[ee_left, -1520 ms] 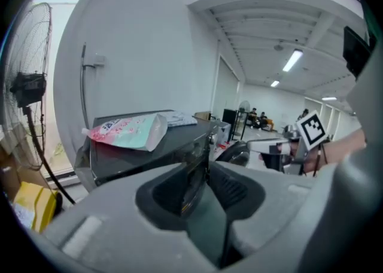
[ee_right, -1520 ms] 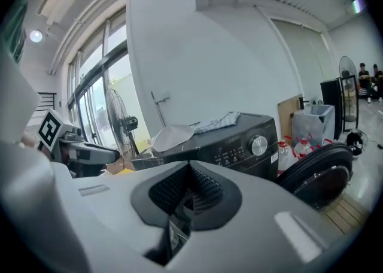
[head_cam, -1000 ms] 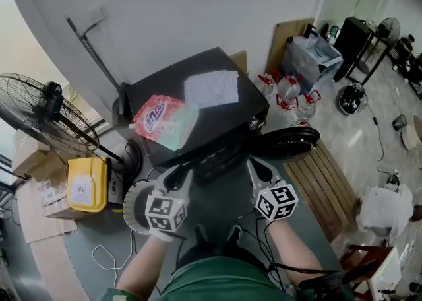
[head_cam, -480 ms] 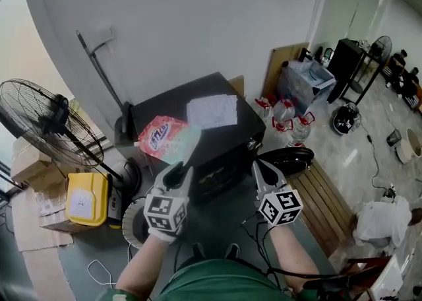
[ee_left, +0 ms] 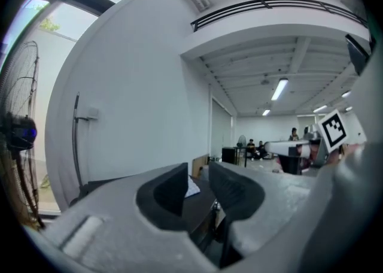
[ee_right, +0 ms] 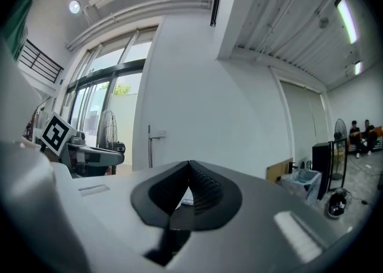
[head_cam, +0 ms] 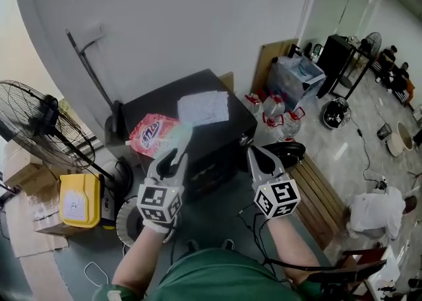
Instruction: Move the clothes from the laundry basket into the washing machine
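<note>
Jaws apart on left gripper [head_cam: 173,154], together on right gripper [head_cam: 256,154]

The left gripper [head_cam: 177,146] covers part of the laundry basket [head_cam: 122,219] beneath it, the standing fan [head_cam: 39,125] to its left is clipped by the picture edge, and people [head_cam: 394,68] far beyond the right gripper [head_cam: 256,154] are too small to discern.

Daylight comes in through the tall windows [ee_right: 99,95] on one side, and ceiling strip lights [ee_left: 279,89] glow further back, so the room is bright and evenly lit. The white wall [head_cam: 198,22] carries only soft shading. Both gripper views bow hard and go black at the rim. Close to the lens, the left tongs [ee_left: 196,176] and right tongs [ee_right: 189,167] look soft, with their dark pads in shadow.
</note>
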Demonstrator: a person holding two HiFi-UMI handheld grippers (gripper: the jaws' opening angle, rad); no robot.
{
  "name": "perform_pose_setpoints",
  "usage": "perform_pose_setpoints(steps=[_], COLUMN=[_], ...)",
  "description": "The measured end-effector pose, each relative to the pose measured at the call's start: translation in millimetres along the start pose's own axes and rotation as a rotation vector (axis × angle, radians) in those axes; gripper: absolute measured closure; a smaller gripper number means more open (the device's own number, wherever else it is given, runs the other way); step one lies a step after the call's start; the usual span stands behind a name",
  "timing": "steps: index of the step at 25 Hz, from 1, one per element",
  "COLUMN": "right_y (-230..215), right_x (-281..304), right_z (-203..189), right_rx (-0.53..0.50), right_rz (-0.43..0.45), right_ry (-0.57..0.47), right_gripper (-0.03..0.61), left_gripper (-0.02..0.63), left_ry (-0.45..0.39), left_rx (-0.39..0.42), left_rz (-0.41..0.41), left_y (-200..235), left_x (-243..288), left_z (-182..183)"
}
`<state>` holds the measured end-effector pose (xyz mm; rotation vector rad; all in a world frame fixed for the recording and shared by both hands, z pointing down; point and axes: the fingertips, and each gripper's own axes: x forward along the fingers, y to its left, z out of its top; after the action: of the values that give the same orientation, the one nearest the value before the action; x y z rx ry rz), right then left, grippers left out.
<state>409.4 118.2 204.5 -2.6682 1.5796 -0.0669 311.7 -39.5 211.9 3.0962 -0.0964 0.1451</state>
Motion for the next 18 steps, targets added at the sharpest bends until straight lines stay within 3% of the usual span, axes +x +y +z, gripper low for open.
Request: perform_pose_setpoints(steps=[18], right_y=[-4.2], right_x=[4.6], right_z=[0.9], right_rx=[-0.083], right_rz=[-0.012], right_ry=[0.007], right_gripper=[0.577], left_gripper=[0.509], left_ry=[0.001], left_rx=[0.004], left_rz=[-0.031], left_y=[-4.9], left_x=[17.5], left_z=[1.6])
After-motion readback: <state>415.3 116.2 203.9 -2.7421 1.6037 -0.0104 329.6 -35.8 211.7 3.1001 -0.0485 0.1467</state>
